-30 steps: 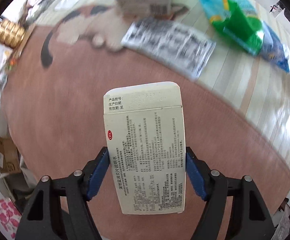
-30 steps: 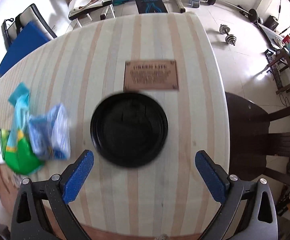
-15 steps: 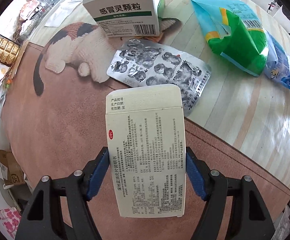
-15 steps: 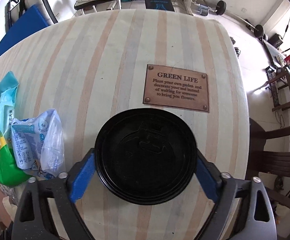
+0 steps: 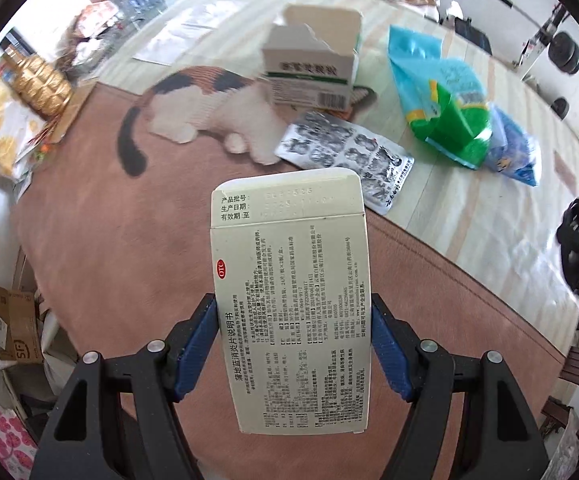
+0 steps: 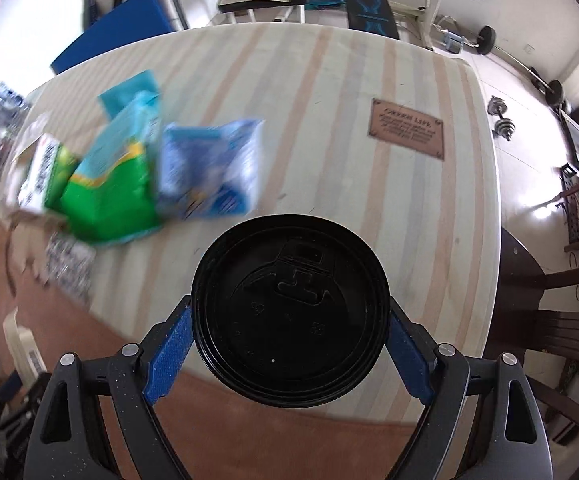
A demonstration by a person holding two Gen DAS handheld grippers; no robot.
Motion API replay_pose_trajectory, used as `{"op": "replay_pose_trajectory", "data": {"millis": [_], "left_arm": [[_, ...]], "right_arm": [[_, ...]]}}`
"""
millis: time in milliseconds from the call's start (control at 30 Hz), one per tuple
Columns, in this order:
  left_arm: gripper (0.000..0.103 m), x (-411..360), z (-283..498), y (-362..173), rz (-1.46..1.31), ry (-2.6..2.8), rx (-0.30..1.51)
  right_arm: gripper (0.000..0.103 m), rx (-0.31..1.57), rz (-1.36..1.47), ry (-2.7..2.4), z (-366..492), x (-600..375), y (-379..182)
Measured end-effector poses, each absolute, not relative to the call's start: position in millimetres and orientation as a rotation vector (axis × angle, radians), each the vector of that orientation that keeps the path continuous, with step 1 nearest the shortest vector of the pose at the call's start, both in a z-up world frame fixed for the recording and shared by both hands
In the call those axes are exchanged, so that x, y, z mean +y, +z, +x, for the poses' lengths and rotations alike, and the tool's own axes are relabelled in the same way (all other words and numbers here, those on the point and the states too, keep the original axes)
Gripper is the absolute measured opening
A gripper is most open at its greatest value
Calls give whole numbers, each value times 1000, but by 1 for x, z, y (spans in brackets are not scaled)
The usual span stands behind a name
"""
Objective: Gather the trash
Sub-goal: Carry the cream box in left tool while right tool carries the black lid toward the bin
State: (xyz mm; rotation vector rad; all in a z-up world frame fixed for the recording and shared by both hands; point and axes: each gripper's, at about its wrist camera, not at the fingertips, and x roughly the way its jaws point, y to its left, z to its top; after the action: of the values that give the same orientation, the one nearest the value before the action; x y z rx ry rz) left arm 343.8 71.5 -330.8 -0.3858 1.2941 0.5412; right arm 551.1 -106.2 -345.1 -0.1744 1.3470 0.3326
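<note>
My left gripper (image 5: 291,344) is shut on a flat cream medicine box (image 5: 289,276) with printed text, held above the brown mat (image 5: 101,248). My right gripper (image 6: 289,340) is shut on a black cup lid (image 6: 289,312), lifted above the striped table (image 6: 329,92). On the table lie a silver blister pack (image 5: 345,152), a torn-open white and green carton (image 5: 309,68), a green and blue bag (image 5: 445,108) and a blue plastic wrapper (image 5: 513,148). The bag (image 6: 113,184) and wrapper (image 6: 209,168) show blurred in the right wrist view.
A cat picture (image 5: 201,100) is printed on the mat. Snack packs and gold-wrapped sweets (image 5: 37,80) sit at the far left. A brown plaque (image 6: 407,128) is on the table. A dark chair (image 6: 561,312) stands at the right; gym weights lie on the floor beyond.
My right gripper has closed on the black lid and lifted it, swinging left toward the bags. My left gripper kept hold of the box while pulling back and tilting up.
</note>
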Motion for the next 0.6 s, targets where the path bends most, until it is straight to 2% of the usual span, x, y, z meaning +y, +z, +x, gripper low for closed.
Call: {"op": "replay_pose_trajectory", "data": {"millis": [200, 400, 600], "left_arm": [[71, 80, 277, -295, -443, 552, 1199], [71, 96, 177, -270, -512, 574, 1107], [71, 115, 43, -286, -625, 636, 1094]], "right_arm": [[90, 1327, -212, 447, 469, -87, -313], [90, 1292, -262, 577, 360, -54, -283], [90, 1327, -294, 715, 231, -22, -289]]}}
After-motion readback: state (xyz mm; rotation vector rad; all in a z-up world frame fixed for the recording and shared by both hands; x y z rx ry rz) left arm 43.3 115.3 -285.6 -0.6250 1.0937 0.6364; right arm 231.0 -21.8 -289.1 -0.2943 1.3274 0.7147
